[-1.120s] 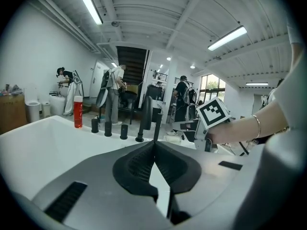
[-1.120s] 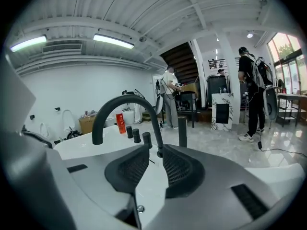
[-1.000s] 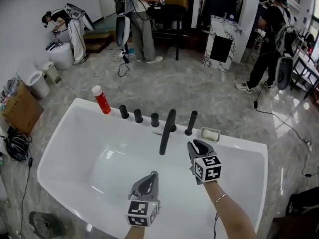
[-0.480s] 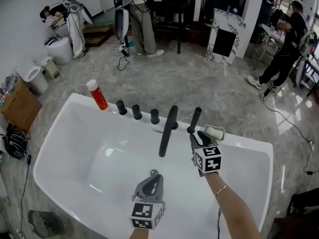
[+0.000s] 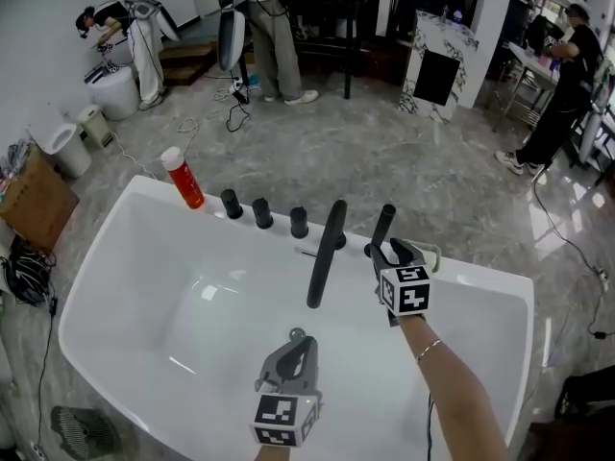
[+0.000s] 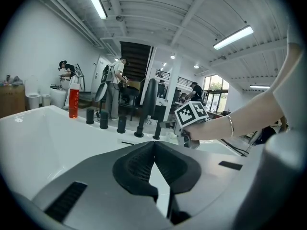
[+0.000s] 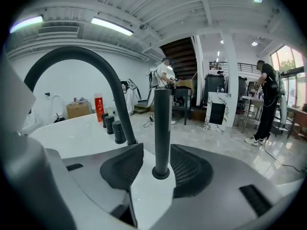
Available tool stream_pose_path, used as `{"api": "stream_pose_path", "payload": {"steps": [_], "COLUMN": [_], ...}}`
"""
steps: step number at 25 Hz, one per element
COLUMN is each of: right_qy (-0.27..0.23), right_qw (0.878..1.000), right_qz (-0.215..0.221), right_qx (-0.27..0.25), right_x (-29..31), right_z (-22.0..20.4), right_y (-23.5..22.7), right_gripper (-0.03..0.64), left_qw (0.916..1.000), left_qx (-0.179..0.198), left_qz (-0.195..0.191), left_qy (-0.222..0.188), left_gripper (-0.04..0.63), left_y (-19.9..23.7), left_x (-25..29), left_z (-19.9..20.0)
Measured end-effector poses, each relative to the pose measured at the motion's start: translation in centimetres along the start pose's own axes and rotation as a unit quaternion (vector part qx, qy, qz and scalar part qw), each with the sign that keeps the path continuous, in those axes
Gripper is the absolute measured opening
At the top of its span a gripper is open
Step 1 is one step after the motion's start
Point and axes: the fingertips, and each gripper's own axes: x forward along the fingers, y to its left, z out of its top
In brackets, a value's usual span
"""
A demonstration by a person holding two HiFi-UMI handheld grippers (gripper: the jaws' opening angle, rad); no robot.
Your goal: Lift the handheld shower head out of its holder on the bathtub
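The right gripper [image 5: 397, 253] has just been opening its jaws, which straddle the handheld shower head [image 7: 162, 123] without touching it. It stands upright in its holder [image 7: 160, 173] on the bathtub [image 5: 471, 286] rim. An off-centre pinch could jam it there or slip. The left gripper [image 6: 154, 150] hangs closed and empty.

Bright, even light falls from fluorescent ceiling tubes [image 7: 112, 26] high above the right hand-held gripper [image 7: 158, 163], and daylight enters by a window [image 7: 290, 56] off to its right. The white bathtub [image 5: 144, 277] shows soft glare ahead-left of the left hand-held gripper [image 5: 296, 342]. Both gripper views bulge like a fisheye, with black corners. Focus is sharp and shadows are faint.
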Motion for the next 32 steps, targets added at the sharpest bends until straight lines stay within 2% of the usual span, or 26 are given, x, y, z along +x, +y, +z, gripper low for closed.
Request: {"api": "stream_pose_path", "payload": {"steps": [5, 12, 17, 22, 26, 32], "right_qy": [0.007, 0.01, 0.0, -0.002, -0.004, 0.005], "right_qw": [1.0, 1.0, 1.0, 1.0, 1.0, 0.999], "right_qz": [-0.002, -0.002, 0.001, -0.011, -0.016, -0.014], "right_qx": [-0.006, -0.004, -0.003, -0.017, -0.008, -0.049], "right_x": [1.7, 4.3, 5.4, 5.2, 5.2, 4.6], "right_z": [0.3, 1.0, 1.1, 1.1, 1.1, 1.2], "right_y": [-0.6, -1.0, -0.4, -0.6, -0.5, 0.3], "right_gripper": [0.19, 0.192, 0.171, 0.123, 0.124, 0.135], "left_qw": [1.0, 1.0, 0.9999, 0.9998, 0.9997, 0.9997], "left_qx": [-0.003, -0.005, -0.011, -0.015, -0.017, -0.02], "left_qz": [0.003, 0.0, -0.006, -0.01, -0.007, -0.007], "left_qy": [0.002, 0.007, 0.008, 0.01, 0.012, 0.011], "left_gripper": [0.02, 0.02, 0.02, 0.02, 0.02, 0.02], "left_y": [0.6, 1.0, 0.9, 0.9, 1.5, 1.9], "left_x": [0.6, 1.5, 1.8, 1.4, 1.2, 0.8], "left_z": [-0.5, -1.4, -1.9, -2.2, -2.3, -1.6]}}
